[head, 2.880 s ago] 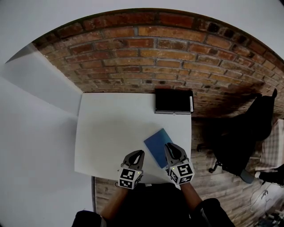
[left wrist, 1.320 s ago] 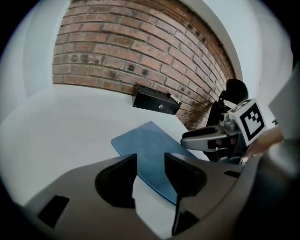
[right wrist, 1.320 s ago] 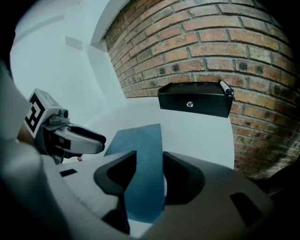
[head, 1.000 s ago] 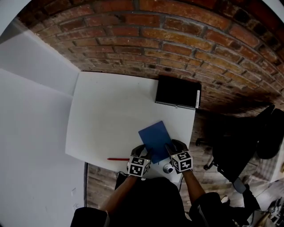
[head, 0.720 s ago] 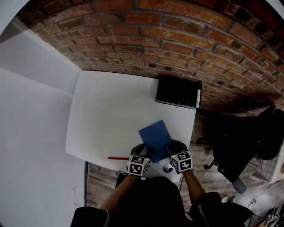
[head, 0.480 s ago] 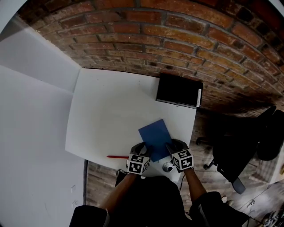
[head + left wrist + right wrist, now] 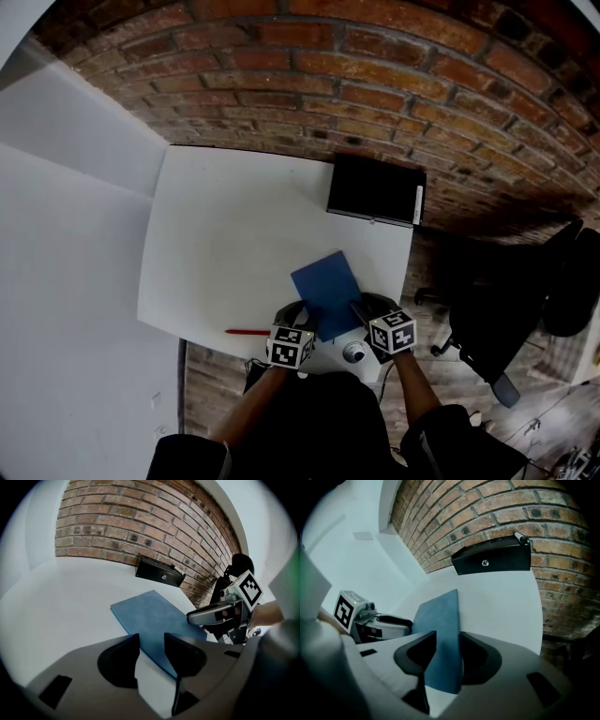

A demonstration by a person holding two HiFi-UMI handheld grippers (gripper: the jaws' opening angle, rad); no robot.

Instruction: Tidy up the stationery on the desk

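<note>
We find the blue notebook (image 7: pixel 326 292) at the table's (image 7: pixel 234 234) near edge, well apart from the black case (image 7: pixel 375 192), apparently clamped edgewise by the right tool (image 7: pixel 367 309), the left tool (image 7: pixel 298 317) released; it should handle as light and flexible, best held by its edge.

The notebook (image 7: pixel 327 294) between my right fingers (image 7: pixel 480 656) is plain deep blue. Those fingers and my left fingers (image 7: pixel 117 660) are dark grey, and the marker cubes (image 7: pixel 292 348) behind them show black-and-white squares. The desk (image 7: pixel 225 234) under my fingers is plain white, the pen (image 7: pixel 248 332) left of my left fingers is red, and far ahead of my right fingers a black case (image 7: pixel 373 190) stands before the red-brown brick wall (image 7: pixel 117 522) with pale mortar.
</note>
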